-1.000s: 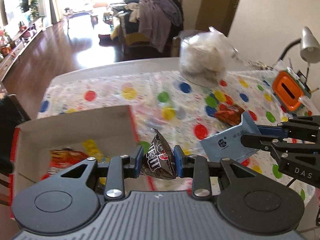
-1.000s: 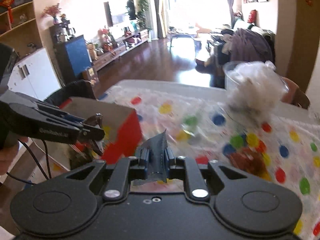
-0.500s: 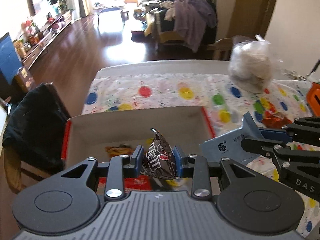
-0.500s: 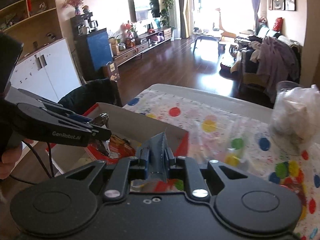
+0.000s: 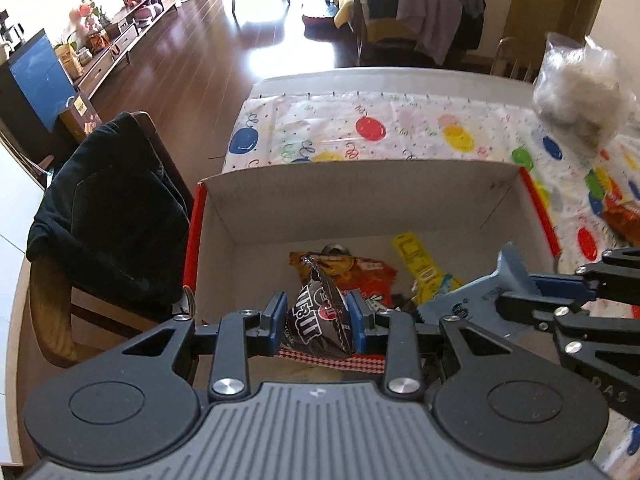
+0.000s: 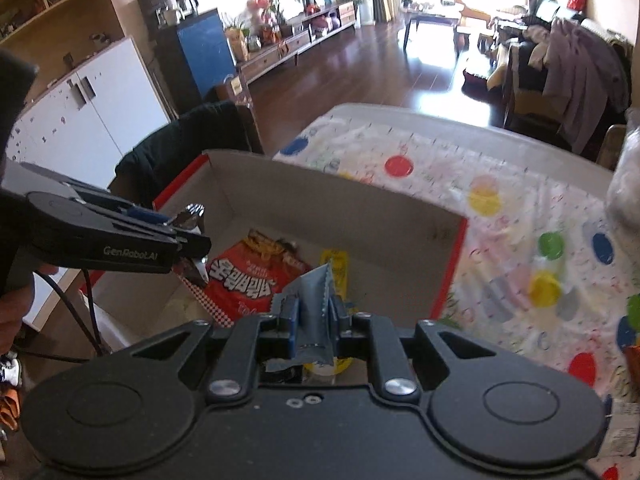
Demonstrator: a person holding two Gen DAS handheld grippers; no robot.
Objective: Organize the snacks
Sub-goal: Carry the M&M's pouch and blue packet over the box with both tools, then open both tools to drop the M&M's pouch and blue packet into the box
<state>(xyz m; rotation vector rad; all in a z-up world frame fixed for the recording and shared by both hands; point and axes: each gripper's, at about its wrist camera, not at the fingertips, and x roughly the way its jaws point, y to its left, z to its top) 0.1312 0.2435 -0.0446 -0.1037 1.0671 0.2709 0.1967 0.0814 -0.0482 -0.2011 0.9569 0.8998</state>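
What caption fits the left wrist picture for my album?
Left gripper holds a dark brown candy packet above a red-edged cardboard box of snacks.

"GenRobot.AI" stands in pale letters on the black left gripper's (image 6: 188, 240) side; the red crinkly snack bag (image 6: 244, 280) below it carries white Korean lettering.

Both held packets, now over box (image 5: 360, 192)

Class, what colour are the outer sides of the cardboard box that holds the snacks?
Red, while the cardboard box is plain inside; the right wrist view shows it best.
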